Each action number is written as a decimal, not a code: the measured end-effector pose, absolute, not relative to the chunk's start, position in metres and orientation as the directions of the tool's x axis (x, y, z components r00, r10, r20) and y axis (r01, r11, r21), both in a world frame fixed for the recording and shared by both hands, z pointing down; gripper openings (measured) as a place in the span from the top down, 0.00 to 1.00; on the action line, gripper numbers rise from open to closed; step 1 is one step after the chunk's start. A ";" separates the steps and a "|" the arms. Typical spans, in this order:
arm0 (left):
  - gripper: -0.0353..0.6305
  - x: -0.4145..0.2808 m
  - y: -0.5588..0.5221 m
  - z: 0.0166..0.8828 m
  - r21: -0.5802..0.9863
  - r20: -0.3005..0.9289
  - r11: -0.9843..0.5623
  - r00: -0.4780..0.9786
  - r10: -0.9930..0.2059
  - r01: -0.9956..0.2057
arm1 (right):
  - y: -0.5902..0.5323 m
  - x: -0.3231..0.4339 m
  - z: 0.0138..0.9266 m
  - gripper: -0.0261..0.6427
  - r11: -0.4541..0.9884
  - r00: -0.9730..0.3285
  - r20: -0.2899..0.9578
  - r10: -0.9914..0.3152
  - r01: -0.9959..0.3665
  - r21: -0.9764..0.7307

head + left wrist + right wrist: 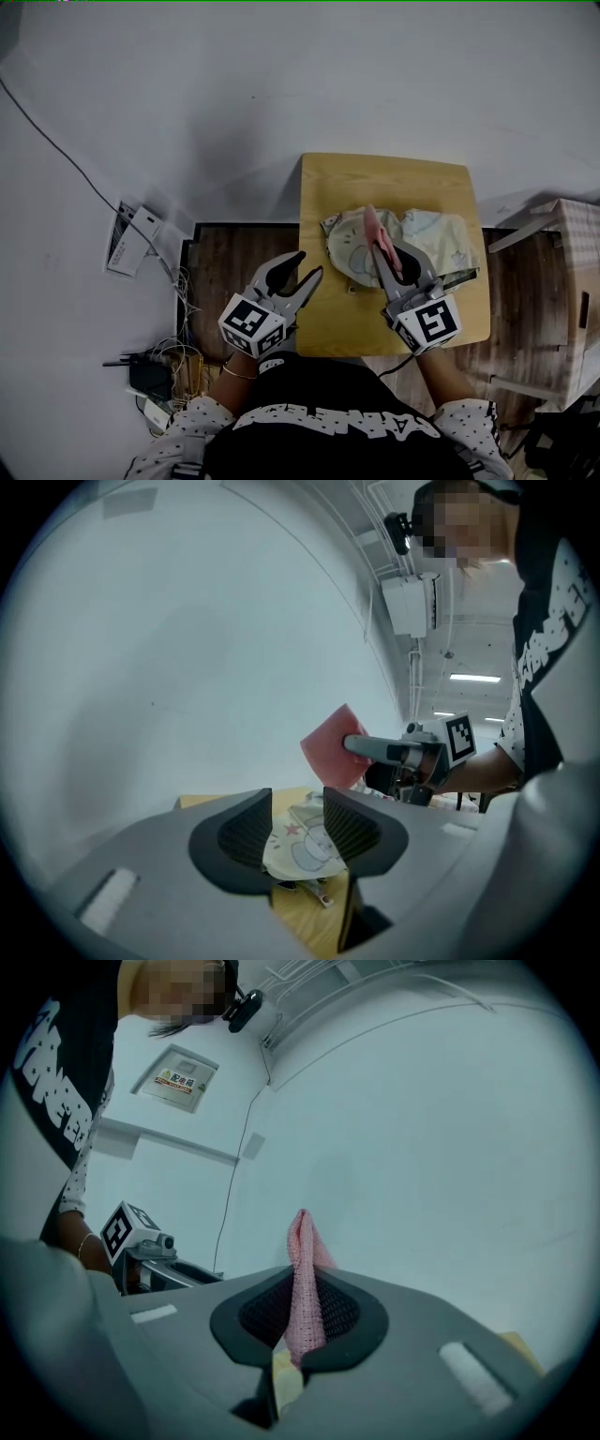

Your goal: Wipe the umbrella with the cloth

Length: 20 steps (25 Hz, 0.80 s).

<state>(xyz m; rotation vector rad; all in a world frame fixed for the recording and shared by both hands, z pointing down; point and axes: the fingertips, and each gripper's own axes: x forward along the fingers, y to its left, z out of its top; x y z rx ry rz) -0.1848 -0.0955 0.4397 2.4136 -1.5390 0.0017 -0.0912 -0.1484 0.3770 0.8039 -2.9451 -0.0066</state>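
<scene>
While the right gripper [386,255] is pinching the pink cloth [377,232] tight between its jaws, the cloth is sticking up past the tips like a little flag. It's hanging over the middle of the table [375,178], right above the umbrella [441,239], but I can't tell if the cloth is actually touching it. The umbrella is lying folded and kinda crumpled across the table's middle, reaching toward the right edge, with its pale cartoon-print fabric facing up.

The left gripper [309,262] is sitting at the table's left edge with its jaws spread wide, gripping nothing. In its own view the umbrella is showing through the gap, but it's further off and the pads aren't on it. Both grippers are pointing away from the person, roughly side by side.
</scene>
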 end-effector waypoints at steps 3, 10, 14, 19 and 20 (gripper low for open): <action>0.69 -0.186 -0.108 0.462 0.260 0.191 -0.419 0.472 -0.861 -0.870 | -0.158 -0.100 0.393 0.91 0.850 -0.837 0.151 -0.525 -0.523 0.060; 0.67 -0.180 -0.134 0.521 0.345 0.284 -0.449 0.548 -0.787 -0.824 | -0.184 -0.116 0.426 0.91 0.827 -0.797 0.224 -0.561 -0.553 0.106; 0.67 -0.172 -0.151 0.556 0.396 0.333 -0.461 0.592 -0.734 -0.794 | -0.188 -0.116 0.442 0.91 0.826 -0.774 0.297 -0.559 -0.552 0.113; 0.67 -0.164 -0.169 0.589 0.471 0.382 -0.436 0.623 -0.683 -0.767 | -0.189 -0.111 0.445 0.91 0.813 -0.756 0.318 -0.572 -0.574 0.099; 0.67 -0.163 -0.171 0.593 0.482 0.391 -0.428 0.625 -0.675 -0.764 | -0.189 -0.109 0.445 0.91 0.811 -0.754 0.319 -0.574 -0.577 0.095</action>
